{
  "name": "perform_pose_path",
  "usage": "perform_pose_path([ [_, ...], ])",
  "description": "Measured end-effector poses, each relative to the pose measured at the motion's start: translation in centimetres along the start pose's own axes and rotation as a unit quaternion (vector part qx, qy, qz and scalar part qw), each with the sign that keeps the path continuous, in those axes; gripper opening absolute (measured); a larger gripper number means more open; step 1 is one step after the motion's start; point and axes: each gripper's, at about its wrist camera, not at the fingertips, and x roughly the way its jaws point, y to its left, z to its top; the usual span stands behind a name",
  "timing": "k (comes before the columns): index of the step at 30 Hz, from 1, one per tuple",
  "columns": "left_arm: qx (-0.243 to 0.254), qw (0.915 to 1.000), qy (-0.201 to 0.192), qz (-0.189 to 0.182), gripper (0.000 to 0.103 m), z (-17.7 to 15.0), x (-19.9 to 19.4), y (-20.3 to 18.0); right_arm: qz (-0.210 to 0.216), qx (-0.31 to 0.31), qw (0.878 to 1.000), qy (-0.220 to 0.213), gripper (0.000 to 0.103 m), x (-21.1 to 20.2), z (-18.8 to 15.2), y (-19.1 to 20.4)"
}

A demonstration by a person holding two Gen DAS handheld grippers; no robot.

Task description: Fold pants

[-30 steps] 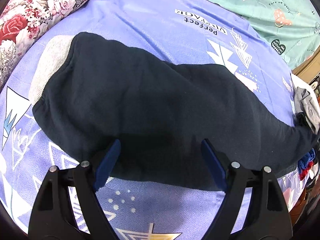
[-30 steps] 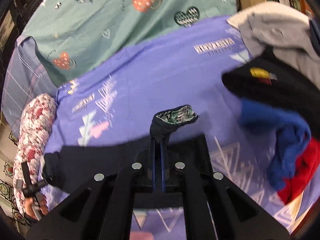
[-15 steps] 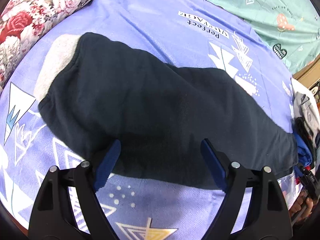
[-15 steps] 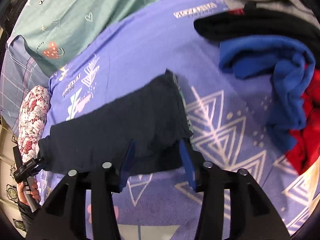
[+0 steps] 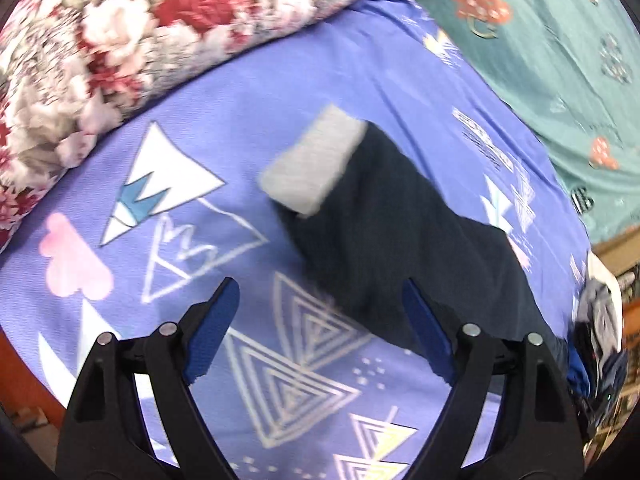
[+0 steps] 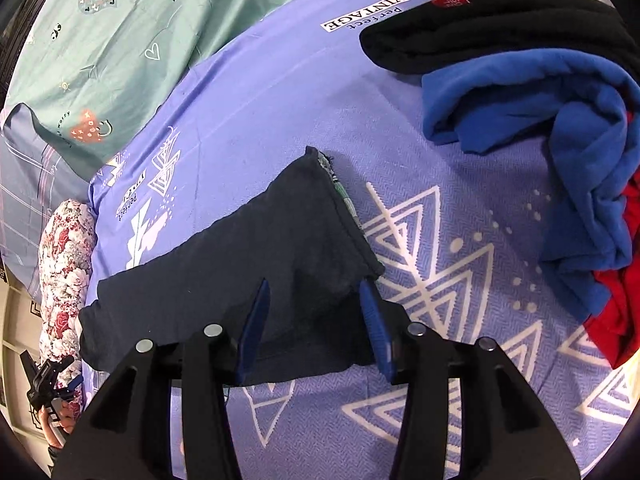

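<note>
Left wrist view: the left gripper (image 5: 320,334) hangs spread wide, empty, over the purple bedsheet (image 5: 248,92); the dark pants (image 5: 404,248) stretch centre to right. Right wrist view: the right gripper (image 6: 316,322), fingers parted, straddles the pants' (image 6: 256,264) near edge, lower centre.

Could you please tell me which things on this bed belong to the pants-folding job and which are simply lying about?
Part of the job:
dark pants, with grey waistband
left gripper
right gripper

Lying about:
blue fleece
black garment
red garment
floral pillow
</note>
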Motion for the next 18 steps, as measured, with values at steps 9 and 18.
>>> perform_pose_path([
  [9, 0.001, 0.9991, 0.036, -0.023, 0.045, 1.1, 3.3, -0.5, -0.012, -0.006, 1.000, -0.005, 0.047, 0.0, 0.0, 0.6],
  [18, -0.006, 0.9993, 0.031, -0.022, 0.031, 3.3, 4.0, -1.0, -0.021, -0.007, 1.000, -0.008, 0.047, 0.4, 0.2, 1.0],
])
